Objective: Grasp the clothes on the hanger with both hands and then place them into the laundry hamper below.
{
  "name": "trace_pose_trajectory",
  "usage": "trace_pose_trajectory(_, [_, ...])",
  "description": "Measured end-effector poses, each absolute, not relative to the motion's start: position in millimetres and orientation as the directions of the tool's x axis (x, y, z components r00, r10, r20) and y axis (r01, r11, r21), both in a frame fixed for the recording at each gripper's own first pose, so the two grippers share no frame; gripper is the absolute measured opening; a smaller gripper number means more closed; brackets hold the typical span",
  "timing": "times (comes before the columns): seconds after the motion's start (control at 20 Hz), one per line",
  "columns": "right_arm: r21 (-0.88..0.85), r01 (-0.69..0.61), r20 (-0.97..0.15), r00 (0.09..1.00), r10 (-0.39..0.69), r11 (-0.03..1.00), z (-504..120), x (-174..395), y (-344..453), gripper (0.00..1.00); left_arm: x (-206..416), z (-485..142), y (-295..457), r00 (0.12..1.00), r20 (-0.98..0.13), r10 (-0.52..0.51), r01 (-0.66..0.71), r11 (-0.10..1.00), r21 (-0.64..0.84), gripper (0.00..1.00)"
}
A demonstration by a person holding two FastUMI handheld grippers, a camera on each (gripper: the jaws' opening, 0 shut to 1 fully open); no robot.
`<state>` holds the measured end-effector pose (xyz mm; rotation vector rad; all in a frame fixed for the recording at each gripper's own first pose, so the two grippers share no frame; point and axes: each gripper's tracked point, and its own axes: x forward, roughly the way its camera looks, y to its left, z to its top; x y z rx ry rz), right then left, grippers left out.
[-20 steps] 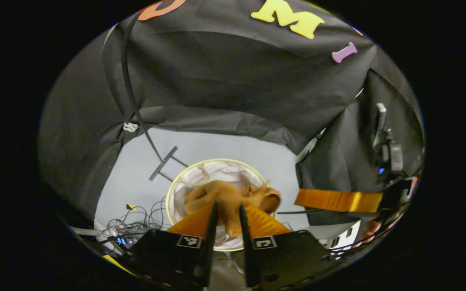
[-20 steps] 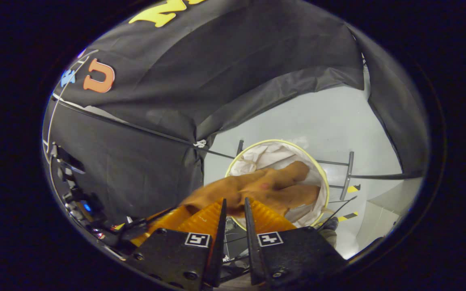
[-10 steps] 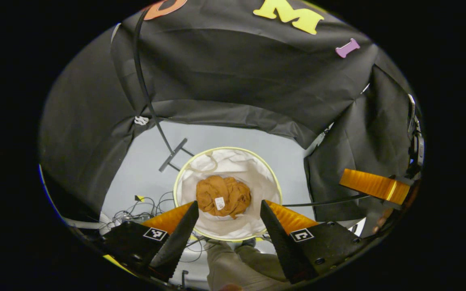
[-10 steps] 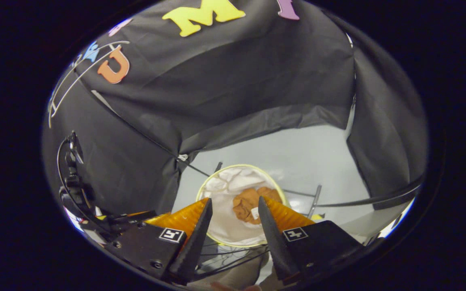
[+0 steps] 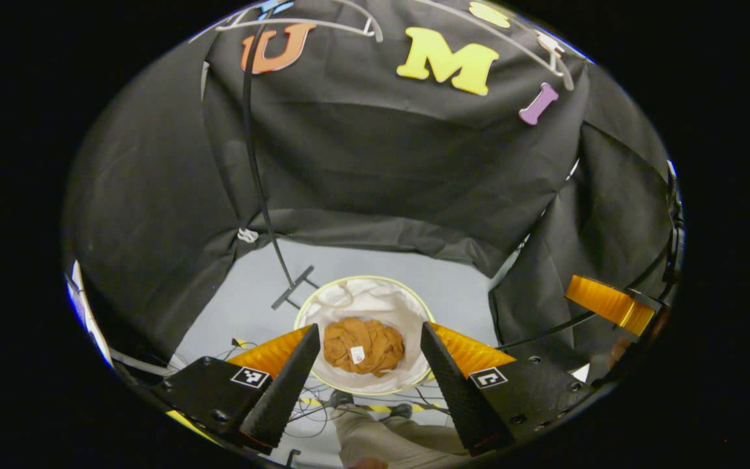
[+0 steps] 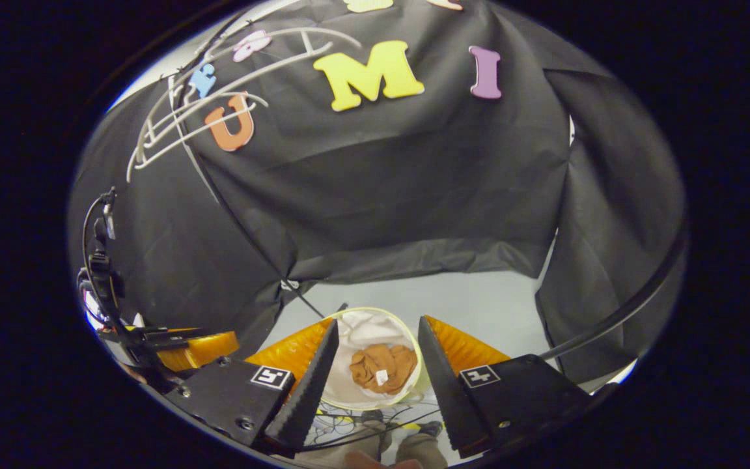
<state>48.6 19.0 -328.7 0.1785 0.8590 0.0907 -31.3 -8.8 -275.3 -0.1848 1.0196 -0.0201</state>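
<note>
Both tongs, left [image 5: 370,329] & right [image 6: 376,322], now raised, wide open, empty; clothes [image 5: 363,346] in hamper [image 5: 407,301]

A recording booth: black cloth walls [image 5: 375,163] (draped), loose cables [image 5: 245,345].

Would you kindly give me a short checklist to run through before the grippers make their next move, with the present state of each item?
1. Crumpled orange-brown garment lies inside the round white fabric laundry hamper with the yellow rim: ok.
2. Left gripper is open, with nothing between its fingers: ok.
3. Right gripper is open, with nothing between its fingers: ok.
4. No cloth hangs over the hamper's rim in either view: ok.
5. White clothes hangers up on the rail carry no garment: ok for the part that shows; the rest of the rail cannot tell.
6. Both grippers are well above the hamper, apart from it: ok.
</note>
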Motion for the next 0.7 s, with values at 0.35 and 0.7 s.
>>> trace_pose_trajectory(0.35, [0.17, -0.086, -0.492, 0.856, 0.161, 0.982, -177, 19, -7, 0.81, -14, -132, 4, 0.826, -0.564, 0.022, -0.076, 0.994, -0.073, 0.95])
trace_pose_trajectory(0.7, [0.09, -0.015, -0.276, 0.96, 0.04, 0.996, -90, -32, -18, 0.81, -7, -32, 34, 0.971, -0.239, 0.019, -0.013, 1.0, 0.028, 0.89])
